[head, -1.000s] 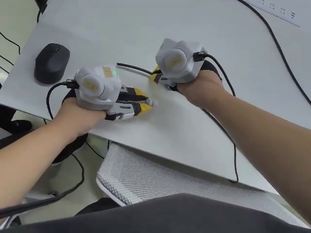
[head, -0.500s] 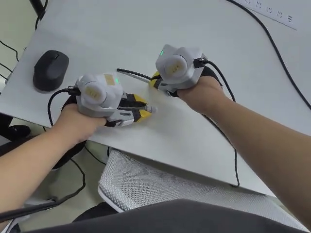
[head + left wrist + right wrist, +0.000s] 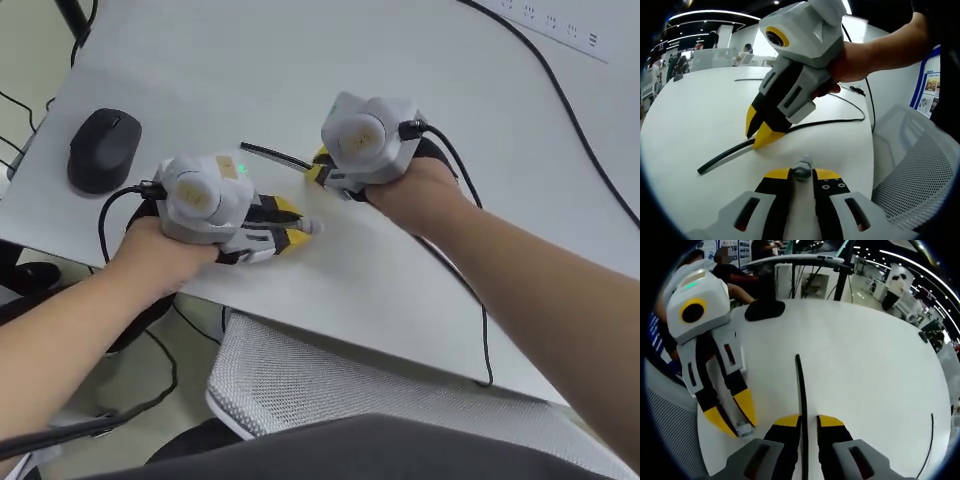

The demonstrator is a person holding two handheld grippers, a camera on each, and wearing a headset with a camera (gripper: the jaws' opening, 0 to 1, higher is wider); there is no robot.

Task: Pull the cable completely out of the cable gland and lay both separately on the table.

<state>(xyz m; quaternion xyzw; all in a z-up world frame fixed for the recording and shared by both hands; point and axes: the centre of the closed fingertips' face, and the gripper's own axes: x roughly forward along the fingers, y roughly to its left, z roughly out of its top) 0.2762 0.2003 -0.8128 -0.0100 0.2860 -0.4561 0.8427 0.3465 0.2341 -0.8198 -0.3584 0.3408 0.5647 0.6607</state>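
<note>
A small grey cable gland sits between the yellow tips of my left gripper, just above the white table. In the left gripper view the gland is clamped in my left gripper. The thin black cable lies on the table, apart from the gland, with its free end pointing left. My right gripper is shut on it. In the right gripper view the cable runs straight out from my right gripper, and the gland is to its left.
A black mouse lies at the table's left edge. A long black lead crosses the table at the back right, near a white power strip. A mesh chair stands below the table's front edge.
</note>
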